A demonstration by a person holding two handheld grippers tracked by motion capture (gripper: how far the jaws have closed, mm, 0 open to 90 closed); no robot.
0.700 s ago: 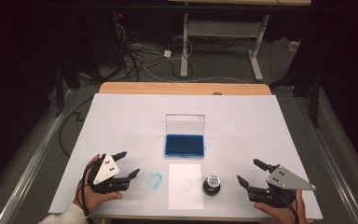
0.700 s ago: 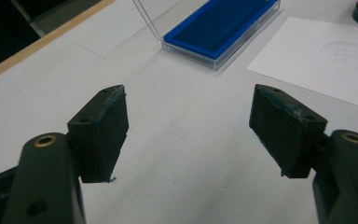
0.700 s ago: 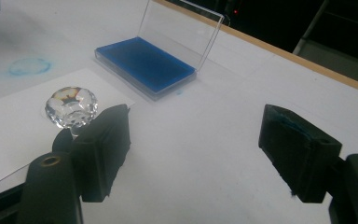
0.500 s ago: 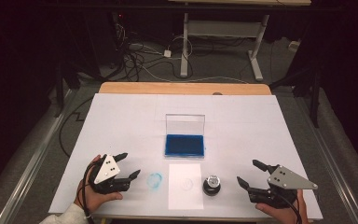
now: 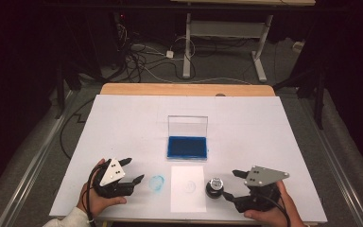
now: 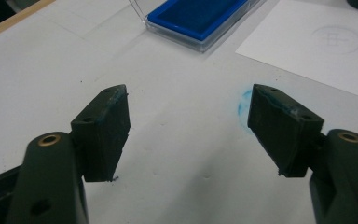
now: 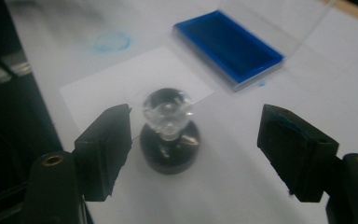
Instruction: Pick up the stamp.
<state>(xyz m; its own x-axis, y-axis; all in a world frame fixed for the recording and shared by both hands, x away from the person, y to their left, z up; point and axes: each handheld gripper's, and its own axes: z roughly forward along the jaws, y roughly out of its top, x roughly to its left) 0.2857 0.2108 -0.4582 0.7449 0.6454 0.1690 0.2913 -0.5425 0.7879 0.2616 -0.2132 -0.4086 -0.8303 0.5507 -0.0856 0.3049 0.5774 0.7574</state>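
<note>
A round stamp (image 5: 214, 187) with a clear knob and black base stands on the white table, at the right edge of a sheet of paper (image 5: 187, 187). In the right gripper view the stamp (image 7: 170, 128) stands between my open jaws, nearer the left one, untouched by the right gripper (image 7: 196, 135). An open blue ink pad (image 5: 187, 146) with its clear lid up lies behind the paper. My left gripper (image 5: 136, 169) rests open and empty at the front left, beside a blue ring-shaped ink mark (image 5: 157, 182). In the left gripper view, that mark (image 6: 244, 105) lies by the right jaw.
The white table cover (image 5: 123, 123) ends close to both hands at the front edge. A faint round print sits on the paper (image 6: 317, 51). Cables and desk legs (image 5: 187, 42) lie on the floor beyond the table.
My right gripper has moved left, bringing its open jaws around the stamp. The left gripper has stayed put.
</note>
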